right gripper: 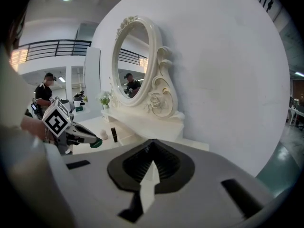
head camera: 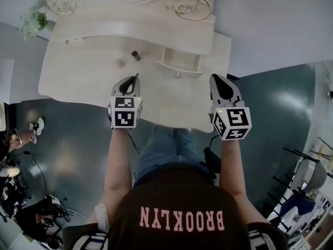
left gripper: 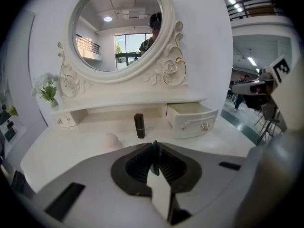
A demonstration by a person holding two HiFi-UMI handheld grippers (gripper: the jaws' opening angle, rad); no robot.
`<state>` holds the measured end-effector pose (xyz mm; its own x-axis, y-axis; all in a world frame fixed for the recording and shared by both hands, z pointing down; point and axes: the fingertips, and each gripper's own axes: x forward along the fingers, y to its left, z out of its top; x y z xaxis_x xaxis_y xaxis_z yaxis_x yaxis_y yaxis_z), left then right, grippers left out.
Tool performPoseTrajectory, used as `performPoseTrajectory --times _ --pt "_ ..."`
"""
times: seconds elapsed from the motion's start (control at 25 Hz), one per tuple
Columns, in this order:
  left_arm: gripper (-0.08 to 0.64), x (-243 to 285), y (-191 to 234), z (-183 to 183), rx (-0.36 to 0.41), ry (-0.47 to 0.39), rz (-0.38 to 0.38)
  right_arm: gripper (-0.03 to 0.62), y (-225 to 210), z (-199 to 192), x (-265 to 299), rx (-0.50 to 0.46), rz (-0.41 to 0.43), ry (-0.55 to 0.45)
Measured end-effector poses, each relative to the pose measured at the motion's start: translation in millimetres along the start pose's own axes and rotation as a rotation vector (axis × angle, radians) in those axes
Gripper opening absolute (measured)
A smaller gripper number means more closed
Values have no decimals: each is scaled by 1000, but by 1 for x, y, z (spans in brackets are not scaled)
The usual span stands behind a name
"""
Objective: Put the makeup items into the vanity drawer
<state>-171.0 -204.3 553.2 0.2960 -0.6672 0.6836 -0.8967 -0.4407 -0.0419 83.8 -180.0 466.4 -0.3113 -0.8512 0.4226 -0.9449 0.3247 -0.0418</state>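
On the white vanity top (head camera: pixel 78 79) a dark lipstick tube (head camera: pixel 135 55) (left gripper: pixel 139 126) stands upright, with a pale pink sponge (head camera: pixel 119 64) (left gripper: pixel 112 140) to its left. The small right-hand drawer (head camera: pixel 179 65) (left gripper: pixel 192 120) is pulled open, and I see nothing inside it. My left gripper (head camera: pixel 136 78) (left gripper: pixel 154 148) hovers over the table's front, short of the lipstick, and is shut on a small dark green item (left gripper: pixel 154 156) (right gripper: pixel 96 142) that looks thin edge-on. My right gripper (head camera: pixel 217 78) (right gripper: pixel 152 144) is shut with nothing in it, near the table's right front corner below the drawer.
An oval mirror (left gripper: pixel 118 27) in a carved frame rises behind the shelf. A small vase of flowers (head camera: pixel 34 21) (left gripper: pixel 47 91) stands at the shelf's left end, above a closed small drawer (left gripper: pixel 64 120). Teal floor surrounds the table, with people and equipment (head camera: pixel 21 155) at the left.
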Motion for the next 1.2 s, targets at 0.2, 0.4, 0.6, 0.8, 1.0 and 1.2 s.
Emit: performPoseTrajectory --times 0.2,0.4,0.6,0.8,1.0,1.2 --pt "25 -17 1 41 -26 -75 11 -6 -13 35 -7 -9 -19 -67" --pt "25 -29 1 83 -25 -163 30 -6 -20 66 -14 -44 -20 -129" --pt "25 -35 -4 114 -17 -224 35 -6 -32 86 -23 -56 -36 -176" --pt "25 -32 -17 135 5 -254 9 -6 -47 89 -36 -49 -72 -194" --pt "25 -17 -45 152 35 -260 -49 -6 -71 80 -55 -26 -134 -185" --pt "25 3 -83 161 77 -245 -114 -6 -102 67 -75 8 -205 -173"
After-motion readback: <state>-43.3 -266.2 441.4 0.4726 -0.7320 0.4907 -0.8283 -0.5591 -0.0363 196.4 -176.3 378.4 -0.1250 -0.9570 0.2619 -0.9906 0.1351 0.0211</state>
